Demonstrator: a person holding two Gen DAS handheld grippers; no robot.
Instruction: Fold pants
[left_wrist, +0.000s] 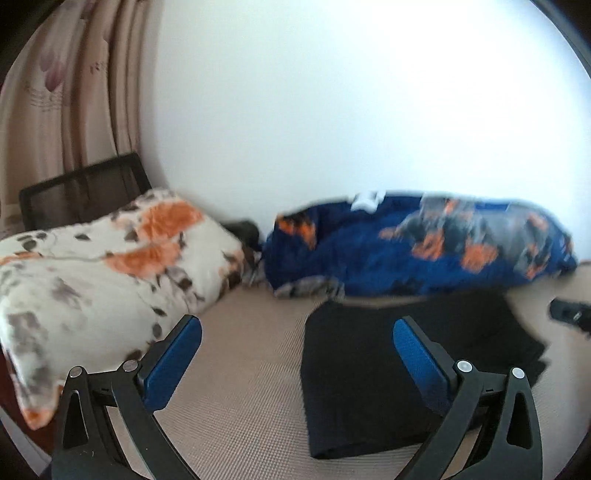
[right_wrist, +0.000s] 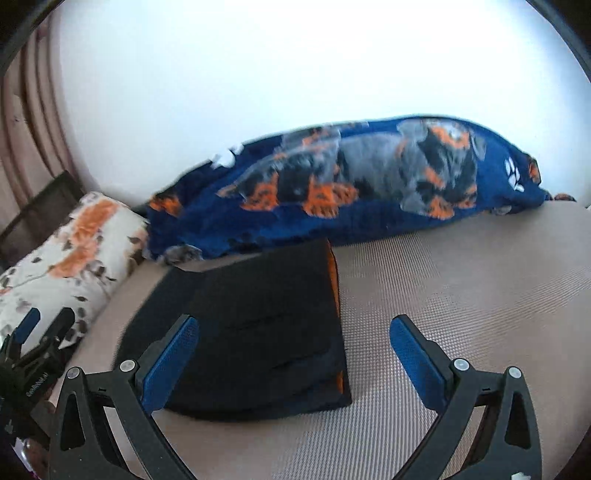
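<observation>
The black pants lie folded in a flat rectangle on the beige mat. In the right wrist view the pants show an orange lining along their right edge. My left gripper is open and empty, held above the mat at the pants' left edge. My right gripper is open and empty, above the pants' right edge. The left gripper also shows at the far left of the right wrist view. A bit of the right gripper shows at the right edge of the left wrist view.
A white blanket with orange flowers lies bundled at the left. A blue blanket with an orange and grey print lies along the white wall behind the pants. A black mesh chair back and a curtain stand at far left.
</observation>
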